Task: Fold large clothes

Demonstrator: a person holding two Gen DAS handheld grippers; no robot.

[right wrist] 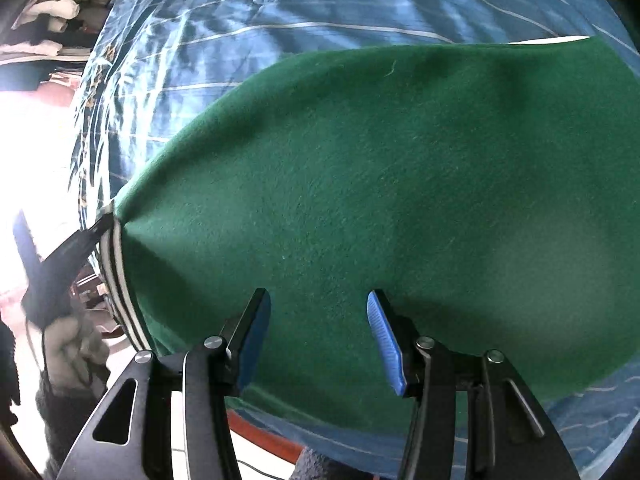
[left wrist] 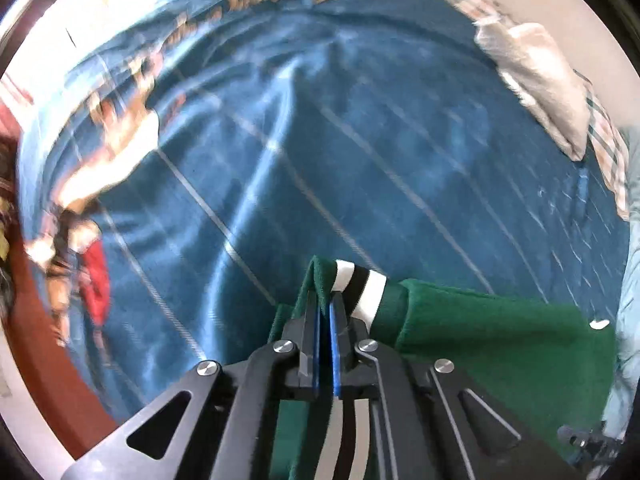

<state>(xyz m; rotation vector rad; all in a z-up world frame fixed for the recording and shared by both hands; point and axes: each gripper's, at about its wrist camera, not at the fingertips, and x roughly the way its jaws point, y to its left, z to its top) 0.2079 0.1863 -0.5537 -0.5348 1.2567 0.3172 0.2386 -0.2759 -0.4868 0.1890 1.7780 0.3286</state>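
Now the left gripper [left wrist: 325, 300] pinches the striped hem of the green felt garment [right wrist: 380, 200].
Right gripper [right wrist: 318, 300] gapes above it; gold bedspread lettering [left wrist: 256, 0] blurs unreadable.

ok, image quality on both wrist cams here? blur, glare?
Left wrist: motion blur smears the blue bedspread and the far clutter, while the left claw and green garment stay sharp. Right wrist: mostly sharp, blown-out glare at the left edge, soft shadow on the garment beyond the open right claw.
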